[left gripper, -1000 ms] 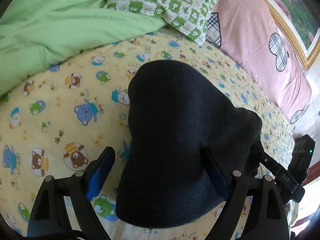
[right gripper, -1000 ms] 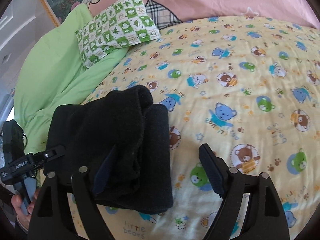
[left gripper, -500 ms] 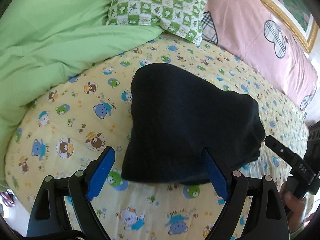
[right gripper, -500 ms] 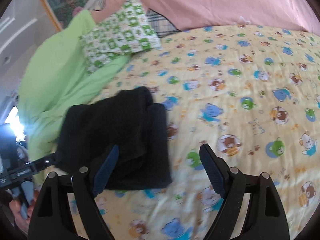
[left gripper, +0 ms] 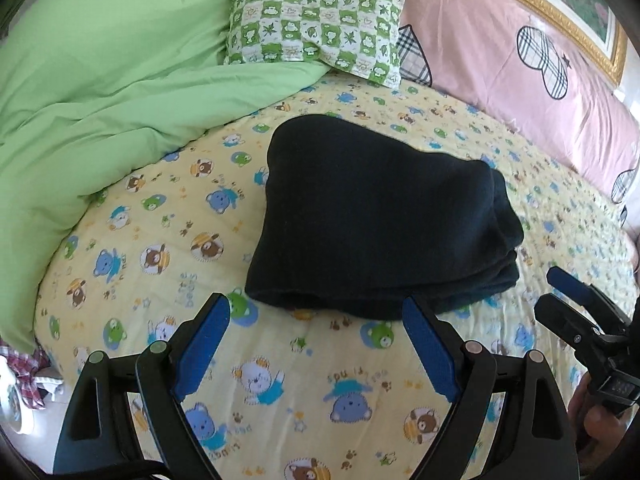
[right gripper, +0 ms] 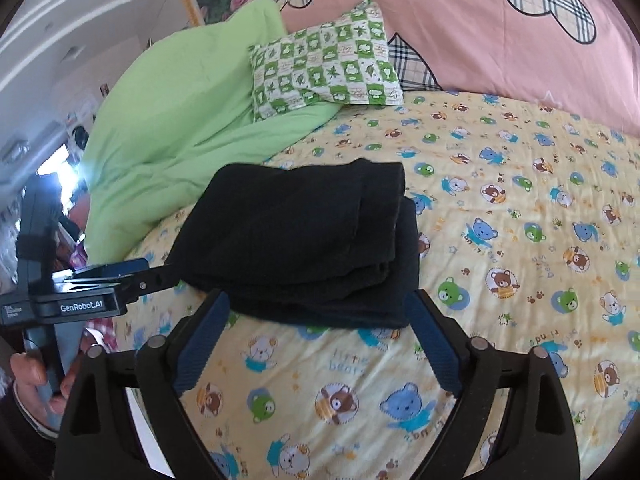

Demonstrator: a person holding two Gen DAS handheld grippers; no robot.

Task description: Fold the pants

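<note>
The black pants [left gripper: 376, 220] lie folded in a thick stack on the yellow bear-print sheet [left gripper: 168, 240]; they also show in the right wrist view [right gripper: 308, 240]. My left gripper [left gripper: 316, 344] is open and empty, held back from the stack's near edge. My right gripper [right gripper: 320, 336] is open and empty, just short of the stack's near edge. The right gripper shows at the right edge of the left wrist view [left gripper: 576, 312]. The left gripper shows at the left of the right wrist view [right gripper: 100, 280].
A green quilt [left gripper: 100, 80] is bunched to the left of the pants. A green-checked pillow [left gripper: 316, 20] and a pink pillow [left gripper: 520, 72] lie behind them. The bed edge [left gripper: 52, 360] runs at the near left.
Both grippers have pulled back from the folded pants, which now lie wholly beyond the fingertips. The pants stay still on the sheet.
</note>
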